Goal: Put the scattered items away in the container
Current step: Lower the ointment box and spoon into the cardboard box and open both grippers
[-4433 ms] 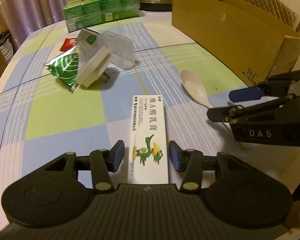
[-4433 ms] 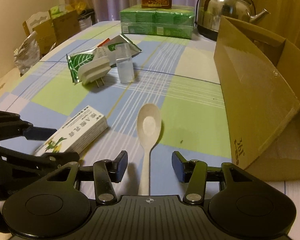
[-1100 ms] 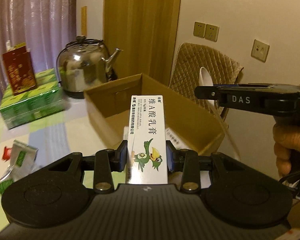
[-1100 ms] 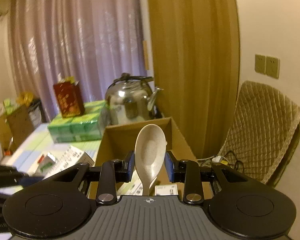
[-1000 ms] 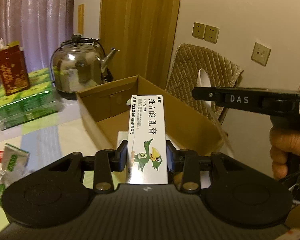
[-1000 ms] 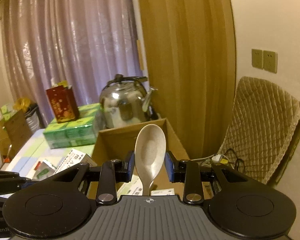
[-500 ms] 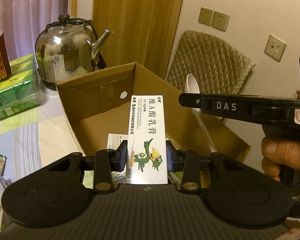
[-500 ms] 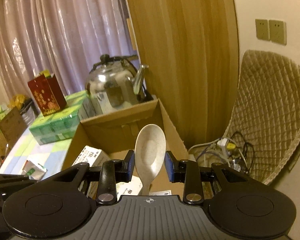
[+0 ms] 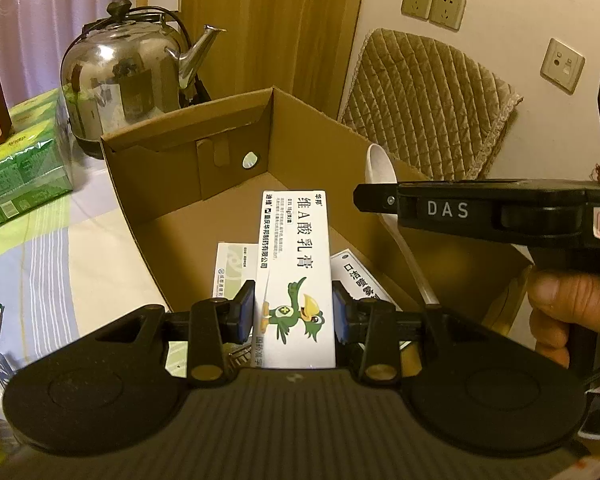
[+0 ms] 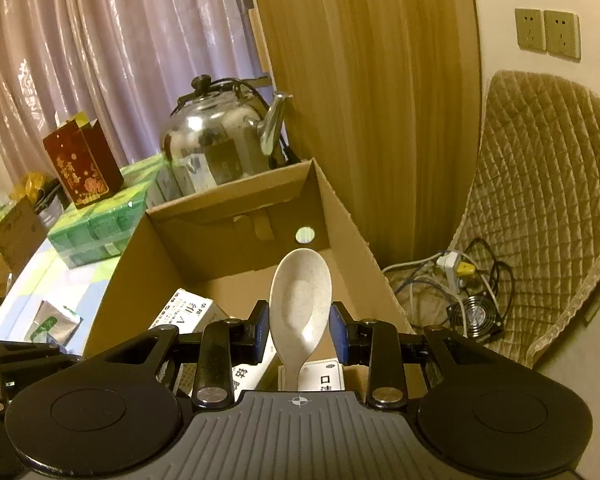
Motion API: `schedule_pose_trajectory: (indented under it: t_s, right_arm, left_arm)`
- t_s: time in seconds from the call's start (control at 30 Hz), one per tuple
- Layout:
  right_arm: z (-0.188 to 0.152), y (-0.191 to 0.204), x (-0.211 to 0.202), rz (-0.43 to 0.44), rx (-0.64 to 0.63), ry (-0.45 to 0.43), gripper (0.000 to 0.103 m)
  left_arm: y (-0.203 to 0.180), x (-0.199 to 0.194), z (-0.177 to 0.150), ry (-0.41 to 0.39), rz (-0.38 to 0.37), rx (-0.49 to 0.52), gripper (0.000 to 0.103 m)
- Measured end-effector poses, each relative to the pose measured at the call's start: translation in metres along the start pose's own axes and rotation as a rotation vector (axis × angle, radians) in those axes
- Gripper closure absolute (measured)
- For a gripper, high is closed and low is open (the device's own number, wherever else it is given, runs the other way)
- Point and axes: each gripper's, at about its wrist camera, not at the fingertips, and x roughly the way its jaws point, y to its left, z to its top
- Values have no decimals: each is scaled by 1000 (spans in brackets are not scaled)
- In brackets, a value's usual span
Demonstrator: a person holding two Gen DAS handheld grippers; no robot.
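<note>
Left gripper point(image 9: 293, 316) clamped on white ointment box point(image 9: 295, 264), held upright over the open cardboard box point(image 9: 188, 200); 4.4 s ago that ointment box lay flat on the checked tablecloth point(image 9: 40, 248) between open fingers. Right gripper point(image 10: 299, 338) closed on pale spoon point(image 10: 300, 304), bowl up, also over the cardboard box; earlier the spoon was on the table. In the left view the right gripper point(image 9: 360, 196) crosses from the right, a hand point(image 9: 568, 312) on its grip. Both tools sit lower and closer to the opening than half a second ago. Inside, a few small packets point(image 9: 234, 276) lie on the bottom, labels hard to read. Behind the box: steel kettle point(image 9: 128, 80), green packs point(image 10: 96, 224), red carton point(image 10: 82, 168), curtain point(image 10: 100, 60)
</note>
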Motion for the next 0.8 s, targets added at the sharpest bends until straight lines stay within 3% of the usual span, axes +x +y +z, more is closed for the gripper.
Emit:
schedule_pose_trajectory:
  t_s: [0.5, 0.8]
  right_arm:
    - [-4, 1, 5, 0, -7, 25, 74]
    - [-6, 2, 4, -2, -13, 37, 74]
  left_arm:
    - [-3, 3, -2, 21, 12, 12, 70]
    - [3, -16, 2, -27, 33, 0, 68]
